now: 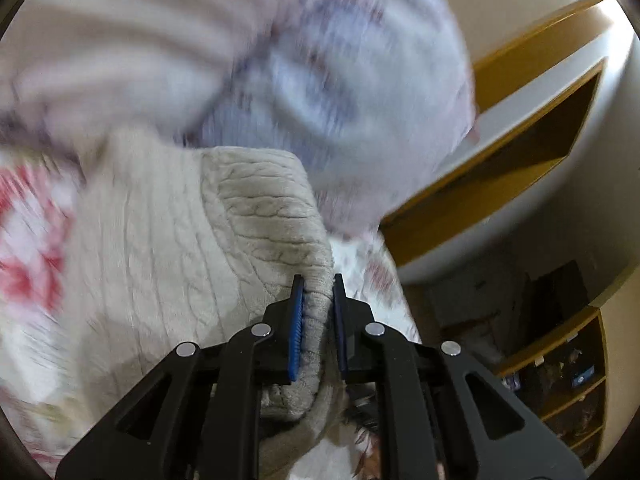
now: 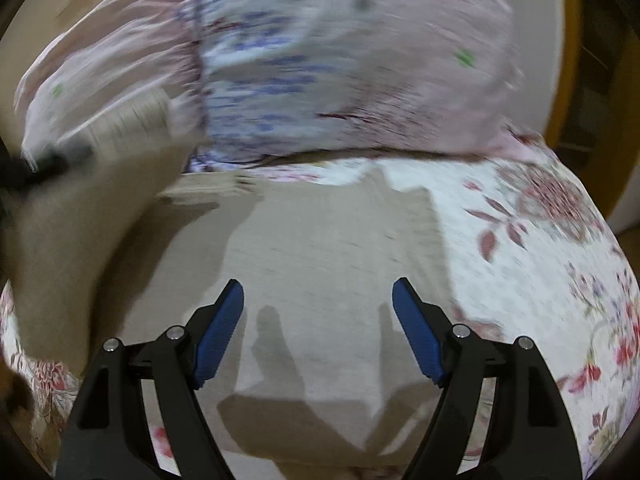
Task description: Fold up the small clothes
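Left gripper (image 1: 318,280): jaws narrow, blue pads clamped on a rolled edge of the beige knit garment (image 1: 256,216); the cloth is bunched between the pads and runs down past them toward the camera. The garment's cable-knit panel rises ahead of the gripper and spreads left over the bed (image 1: 28,240), which carries a white sheet with red flowers. Right gripper (image 2: 318,294): jaws wide, nothing between the pads, no contact with cloth visible. It hangs over the flat part of the garment (image 2: 332,252), which lies spread on the floral bed sheet (image 2: 540,272); gripper shadows fall on the cloth. At left in the right wrist view, a lifted flap of the same garment stands above the bed, blurred. Pillow (image 2: 340,60), pink with a blue and white panel, sits at the far side of the bed, beyond the garment; also seen in the left view (image 1: 320,80). Wooden shelving (image 1: 560,380) stands to the right of the bed. Both views are heavily blurred.
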Tool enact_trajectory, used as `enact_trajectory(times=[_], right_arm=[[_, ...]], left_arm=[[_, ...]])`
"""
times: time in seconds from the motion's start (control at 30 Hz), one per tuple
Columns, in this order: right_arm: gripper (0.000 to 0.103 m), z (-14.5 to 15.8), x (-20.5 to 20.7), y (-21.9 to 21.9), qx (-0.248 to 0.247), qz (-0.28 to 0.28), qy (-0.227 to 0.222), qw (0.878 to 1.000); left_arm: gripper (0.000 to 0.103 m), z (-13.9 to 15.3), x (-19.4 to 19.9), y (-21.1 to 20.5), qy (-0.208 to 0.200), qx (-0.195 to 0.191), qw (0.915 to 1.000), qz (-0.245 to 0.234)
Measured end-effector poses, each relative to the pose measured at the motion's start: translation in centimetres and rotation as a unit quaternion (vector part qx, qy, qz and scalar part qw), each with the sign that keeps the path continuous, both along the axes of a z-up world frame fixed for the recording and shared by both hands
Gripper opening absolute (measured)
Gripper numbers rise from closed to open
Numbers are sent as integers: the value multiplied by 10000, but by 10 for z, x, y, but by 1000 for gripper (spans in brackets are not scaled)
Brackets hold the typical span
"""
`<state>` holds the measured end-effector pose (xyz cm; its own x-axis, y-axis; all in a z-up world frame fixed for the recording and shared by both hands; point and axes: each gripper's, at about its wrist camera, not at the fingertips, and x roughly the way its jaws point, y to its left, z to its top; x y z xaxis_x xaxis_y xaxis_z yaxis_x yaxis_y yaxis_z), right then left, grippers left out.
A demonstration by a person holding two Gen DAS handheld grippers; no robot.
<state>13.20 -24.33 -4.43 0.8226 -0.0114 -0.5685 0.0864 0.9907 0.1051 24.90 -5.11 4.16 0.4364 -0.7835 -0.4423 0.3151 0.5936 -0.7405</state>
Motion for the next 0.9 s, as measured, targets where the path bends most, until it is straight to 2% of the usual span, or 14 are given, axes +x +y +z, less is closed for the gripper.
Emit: enact_trajectory(times=[0.07,0.13,0.23,0.27,0.3,0.33,0.37,0.43,0.5,0.57,0.63,0.67,0.8,0.9], right_arm=[[77,-2,-6,-20,264,-171,-21,9995],[77,1,-12,-33,460,-244,-70,9986],[77,10,-20,-42,708,-152,-191,9972],[77,13,-21,-43,879,-29,-216,9959],[77,15,-21,-44,1094,128,-235,9936],[77,18,-17,-45,1450,408,-227,9883],[77,19,-18,-42,1622,554,-196,9850],[77,19,-7,-36,2109,981,-3,9726],[76,13,6,-31,2554,1237,285,9585],[67,2,23,-23,3061,1421,669,9390],[58,-7,36,-15,3302,1487,893,9278],[55,-10,40,-11,3333,1472,953,9264],[49,-17,56,0,3332,1442,1094,9253],[46,-18,60,1,3372,1447,1038,9245]], left_arm=[[12,-25,4,-21,369,-13,9990,-258],[12,-33,1,-29,504,-244,9971,-517],[12,-19,-10,-29,317,-533,9938,-922],[17,-9,-15,-23,156,-524,9942,-927],[32,0,-20,-14,-32,-489,9951,-854],[42,5,-25,-4,-156,-437,9961,-745],[56,12,-30,10,-328,-250,9982,-445],[58,20,-35,33,-522,308,9981,94],[58,17,-34,48,-536,1137,9901,619],[58,5,-30,56,-393,1474,9855,740],[58,-7,-32,66,-205,1615,9838,750],[58,-15,-33,67,-99,1655,9834,732],[58,-34,-31,64,174,1618,9848,611],[59,-35,-31,64,186,1608,9852,564]])
